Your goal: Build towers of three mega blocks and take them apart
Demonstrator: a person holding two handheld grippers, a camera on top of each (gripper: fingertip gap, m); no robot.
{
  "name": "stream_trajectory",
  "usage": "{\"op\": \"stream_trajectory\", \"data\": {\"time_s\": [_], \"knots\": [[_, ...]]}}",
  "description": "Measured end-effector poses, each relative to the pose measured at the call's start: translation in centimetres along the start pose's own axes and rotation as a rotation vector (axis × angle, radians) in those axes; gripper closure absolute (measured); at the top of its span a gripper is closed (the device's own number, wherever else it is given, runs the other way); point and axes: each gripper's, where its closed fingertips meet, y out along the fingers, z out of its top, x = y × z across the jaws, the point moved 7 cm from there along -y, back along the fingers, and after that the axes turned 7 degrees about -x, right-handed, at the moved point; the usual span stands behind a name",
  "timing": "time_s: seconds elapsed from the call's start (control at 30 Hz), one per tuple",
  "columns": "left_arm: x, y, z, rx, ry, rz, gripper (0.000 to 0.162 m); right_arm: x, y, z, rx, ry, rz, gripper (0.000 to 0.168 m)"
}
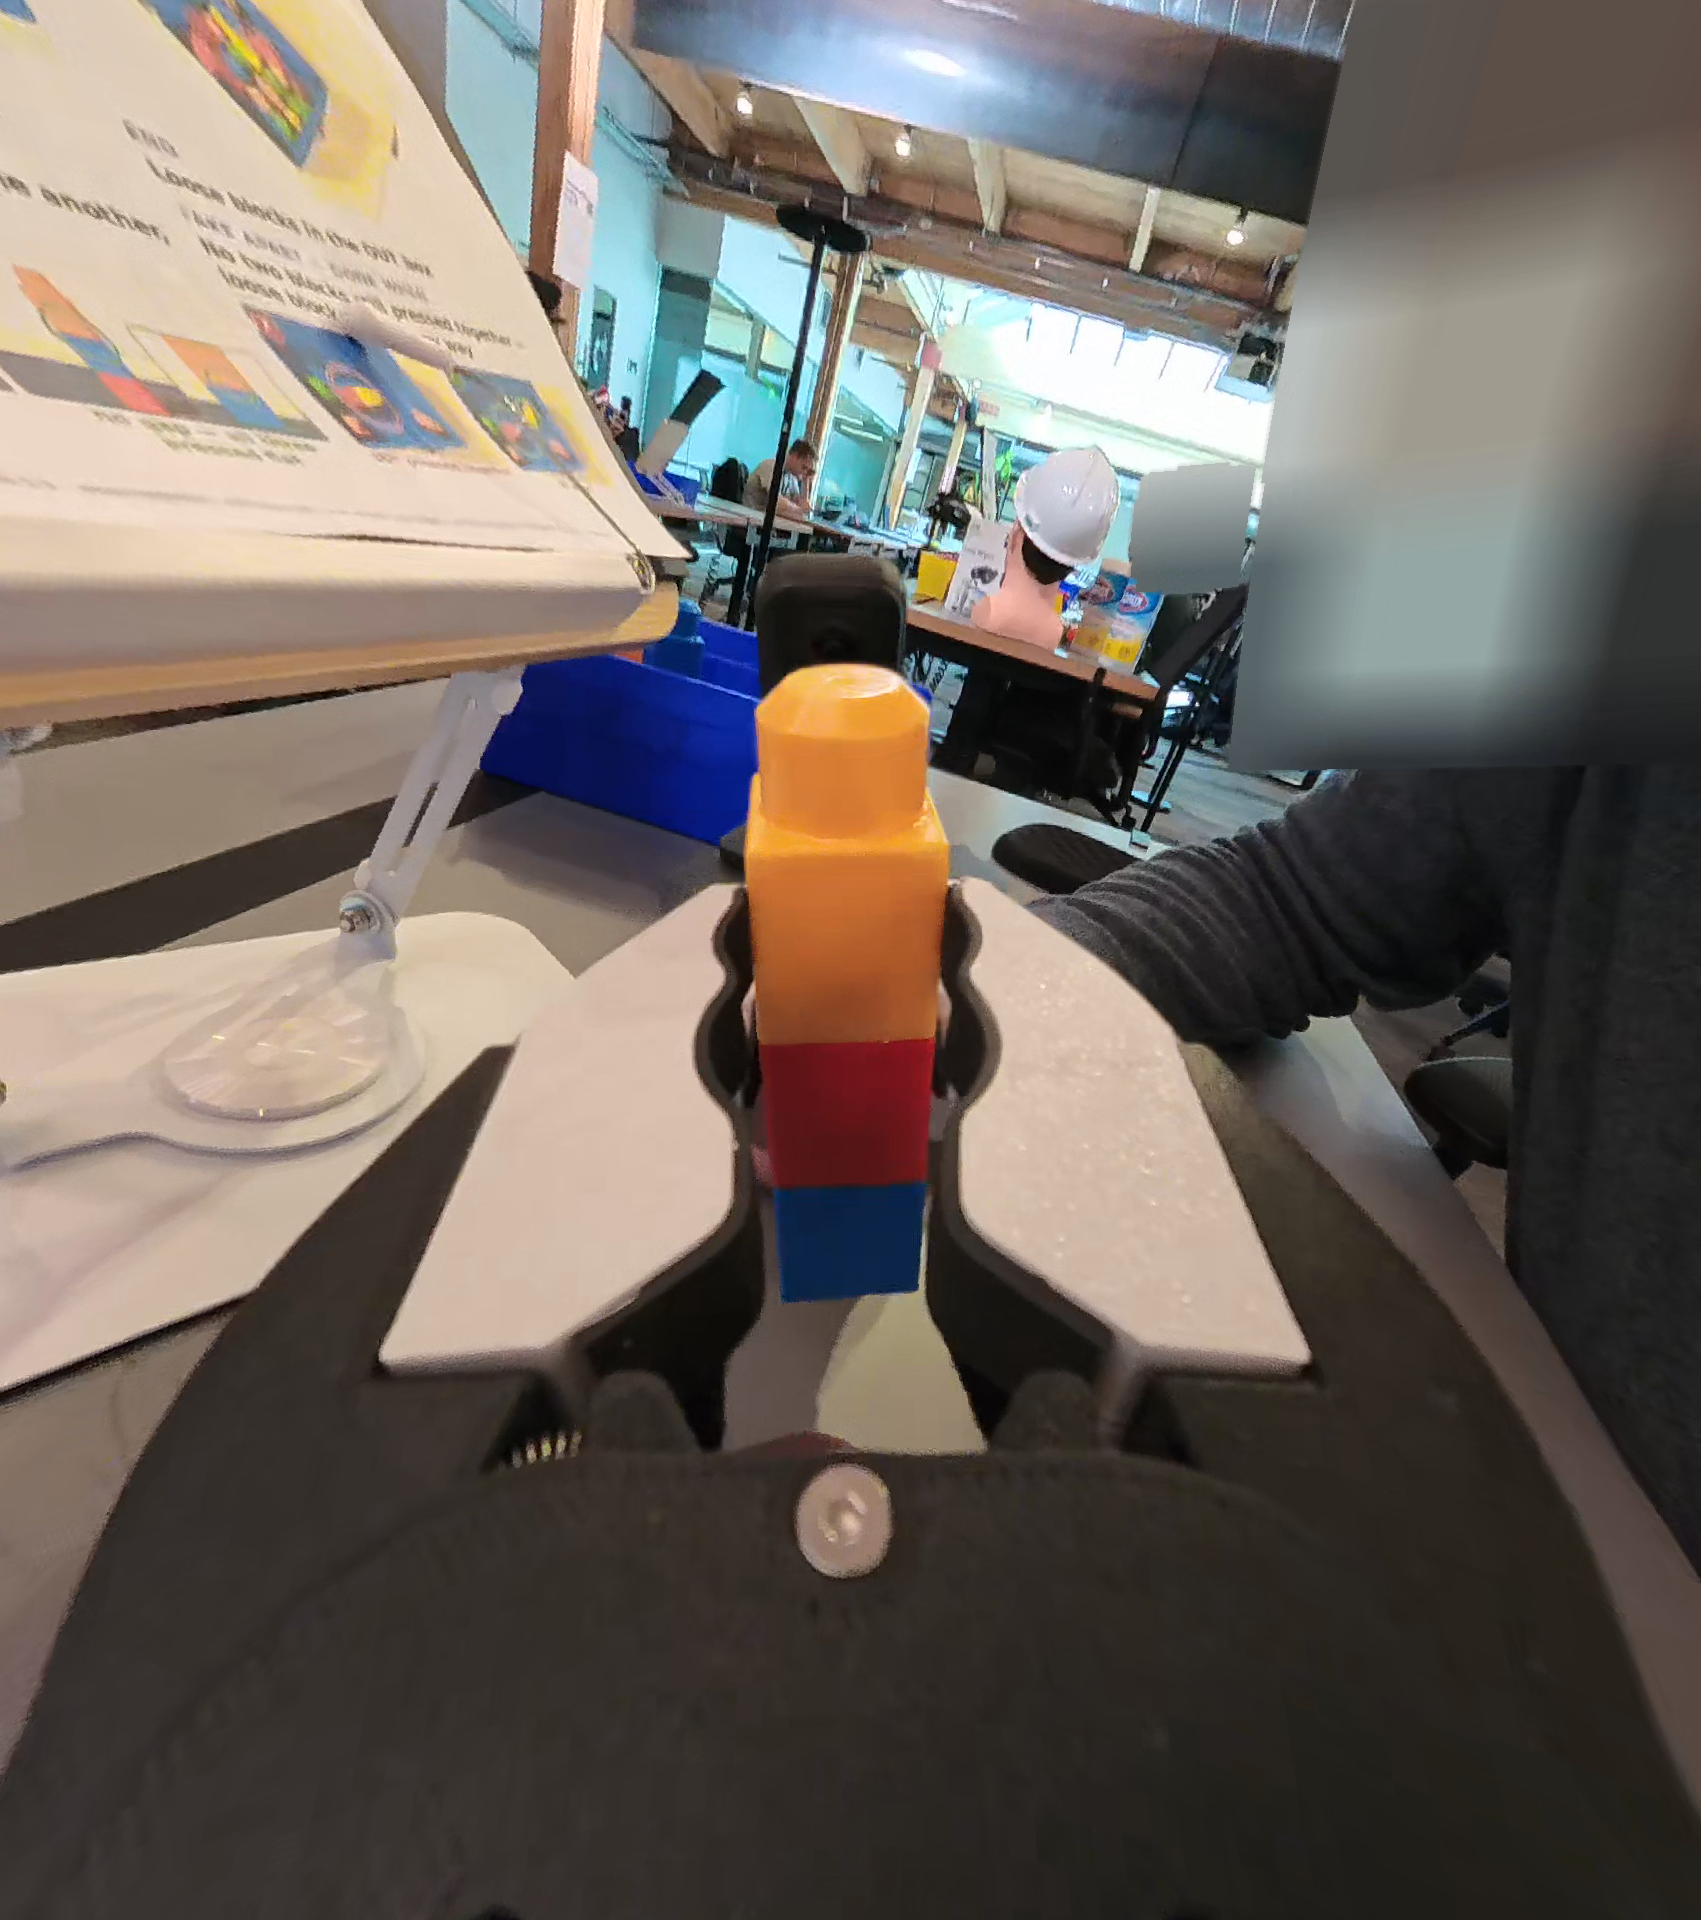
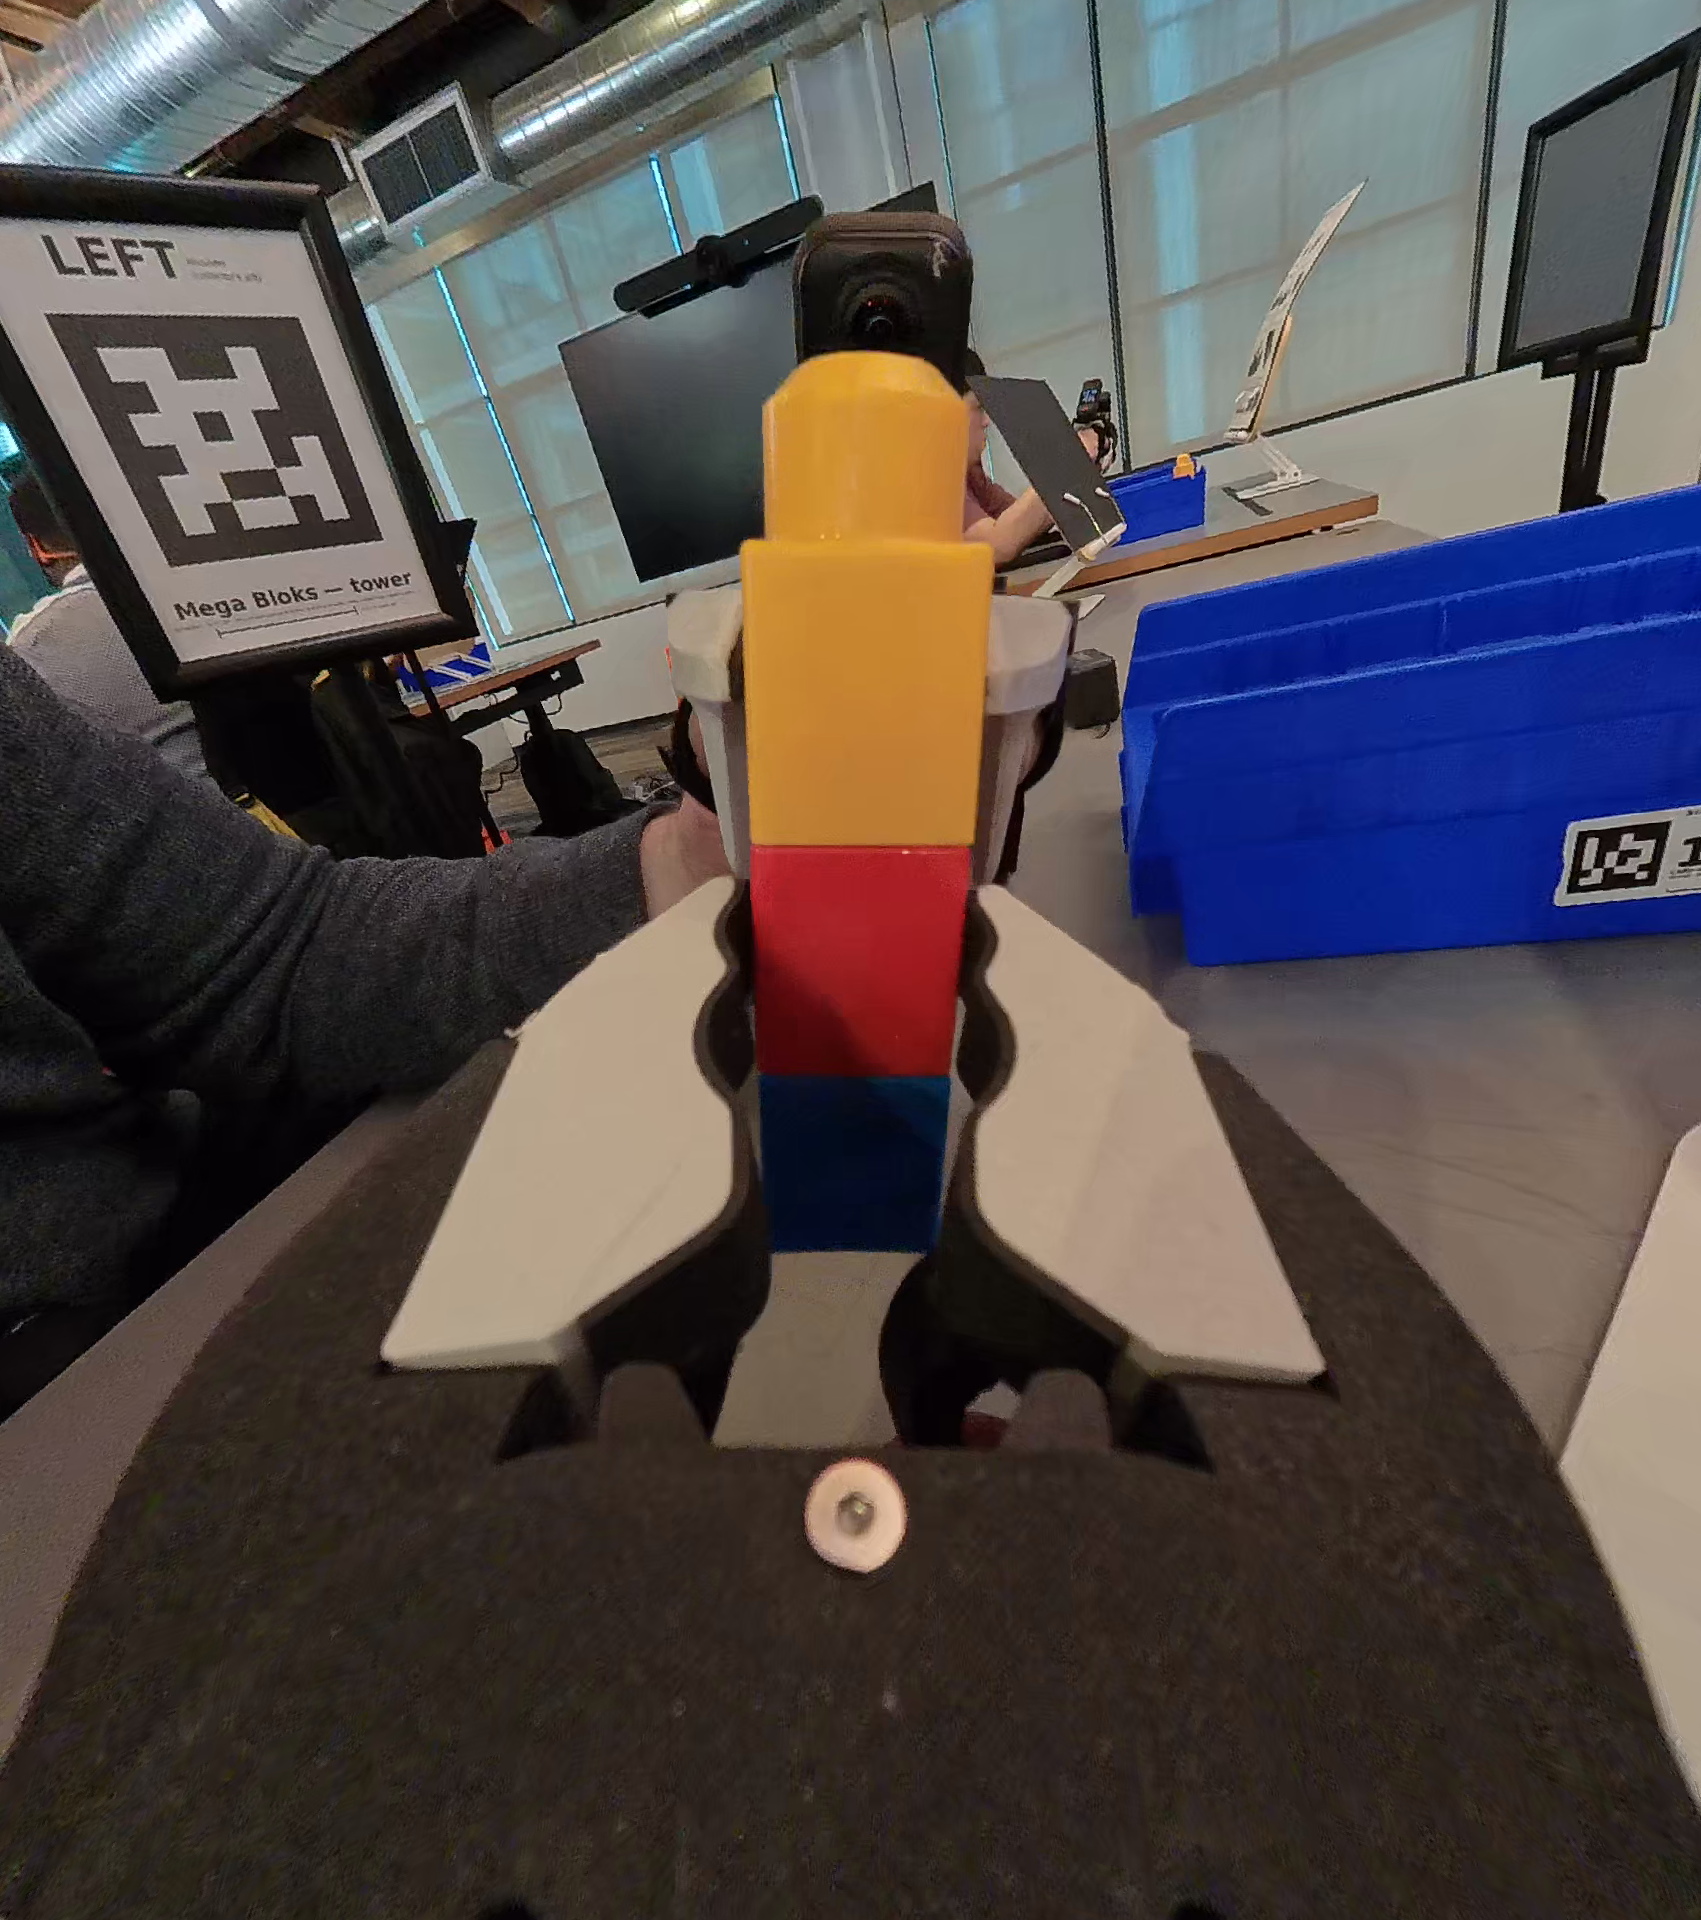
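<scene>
Between your two grippers the tower [image 2: 861, 831] hangs above the table, left gripper [image 1: 844, 935] clenched on the orange block [image 1: 844, 914], right gripper [image 2: 856, 956] on the red block [image 2: 856, 961]; pull crooked and blocks could pop off and drop.

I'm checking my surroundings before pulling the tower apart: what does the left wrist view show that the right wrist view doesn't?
Left wrist view only: a white tilted document stand holding printed instruction sheets, and a white hard hat on a mannequin head. Right wrist view only: a black-framed marker sign and the labelled blue plastic bin. Both: the orange-red-blue three-block tower, clamped by both grippers.
</scene>
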Motion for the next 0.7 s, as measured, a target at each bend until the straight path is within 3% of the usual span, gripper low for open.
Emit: {"op": "stream_trajectory", "data": {"time_s": [0.7], "knots": [[0.24, -0.26, -0.3, -0.039, 0.016, -0.049, 0.128, -0.4, 0.19, -0.13, -0.033, -0.025, 0.017, 0.133]]}}
